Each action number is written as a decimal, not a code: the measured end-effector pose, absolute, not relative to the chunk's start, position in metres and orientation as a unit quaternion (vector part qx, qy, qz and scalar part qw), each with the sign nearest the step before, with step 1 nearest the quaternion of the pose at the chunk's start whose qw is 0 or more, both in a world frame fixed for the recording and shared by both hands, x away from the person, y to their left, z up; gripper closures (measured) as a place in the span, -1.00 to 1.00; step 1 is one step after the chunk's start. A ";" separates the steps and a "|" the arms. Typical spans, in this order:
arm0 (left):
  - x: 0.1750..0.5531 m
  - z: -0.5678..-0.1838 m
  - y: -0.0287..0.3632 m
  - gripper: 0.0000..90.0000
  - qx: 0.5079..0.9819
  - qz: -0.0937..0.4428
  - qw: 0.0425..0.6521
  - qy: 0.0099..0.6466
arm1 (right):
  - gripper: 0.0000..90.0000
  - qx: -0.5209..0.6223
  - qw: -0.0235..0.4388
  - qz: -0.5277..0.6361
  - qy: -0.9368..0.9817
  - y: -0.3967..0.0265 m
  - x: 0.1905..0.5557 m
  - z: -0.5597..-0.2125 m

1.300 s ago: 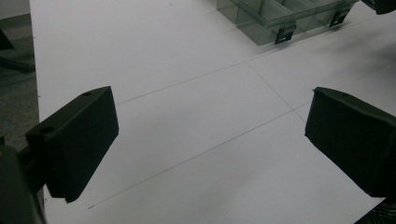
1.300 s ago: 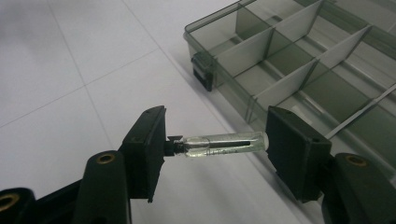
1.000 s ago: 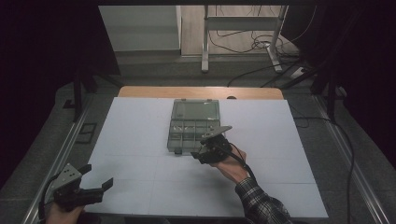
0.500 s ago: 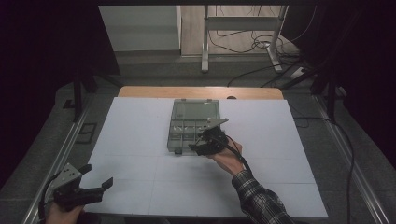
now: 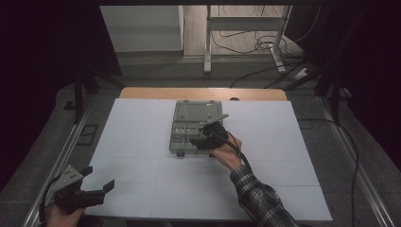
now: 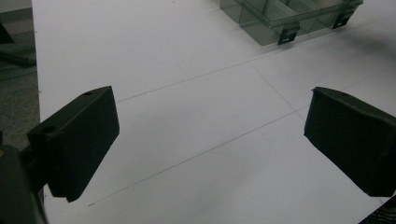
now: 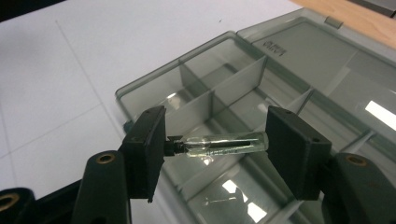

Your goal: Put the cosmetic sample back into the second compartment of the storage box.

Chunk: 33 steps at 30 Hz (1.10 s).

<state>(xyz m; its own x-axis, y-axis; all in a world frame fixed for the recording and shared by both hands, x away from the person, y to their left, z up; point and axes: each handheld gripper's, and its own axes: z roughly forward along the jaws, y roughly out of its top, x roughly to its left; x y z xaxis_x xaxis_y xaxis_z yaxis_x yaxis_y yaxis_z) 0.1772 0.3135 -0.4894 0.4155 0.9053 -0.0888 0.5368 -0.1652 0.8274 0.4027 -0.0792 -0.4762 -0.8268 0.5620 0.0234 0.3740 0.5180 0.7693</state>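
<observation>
Two grippers are ours: the left gripper [image 5: 97, 189] hovers with jaws wide apart near the white table's [image 5: 142, 142] front corner, while the right gripper [image 7: 215, 144] clamps a small glass vial [image 7: 224, 143] end to end over the compartment box [image 7: 299, 93], whose embossed lid lettering we cannot read.

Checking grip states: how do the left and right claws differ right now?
The right claw is shut on a small glass vial, held end to end; the left claw is open with nothing between its jaws. The right claw hangs over the open plastic box; the left claw sits at the table's near left corner. Both have black jaws.
</observation>
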 end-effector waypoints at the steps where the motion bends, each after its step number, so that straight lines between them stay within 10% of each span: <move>1: 0.177 -0.489 0.313 -0.92 0.731 0.221 0.417 0.493 | -0.12 0.273 0.114 0.413 0.862 -0.078 0.404 -0.477; 33: 0.178 -0.490 0.315 -0.91 0.730 0.216 0.420 0.494 | -0.12 0.295 0.136 0.396 0.859 -0.052 0.445 -0.492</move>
<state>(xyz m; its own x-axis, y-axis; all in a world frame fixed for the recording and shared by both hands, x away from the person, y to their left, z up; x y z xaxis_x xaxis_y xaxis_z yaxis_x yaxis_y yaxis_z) 0.1778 0.3149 -0.4897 0.4179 0.9030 -0.0998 0.5399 -0.1585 0.8266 0.4446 -0.0522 -0.4919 -0.7894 0.6138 -0.0003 0.3989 0.5134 0.7598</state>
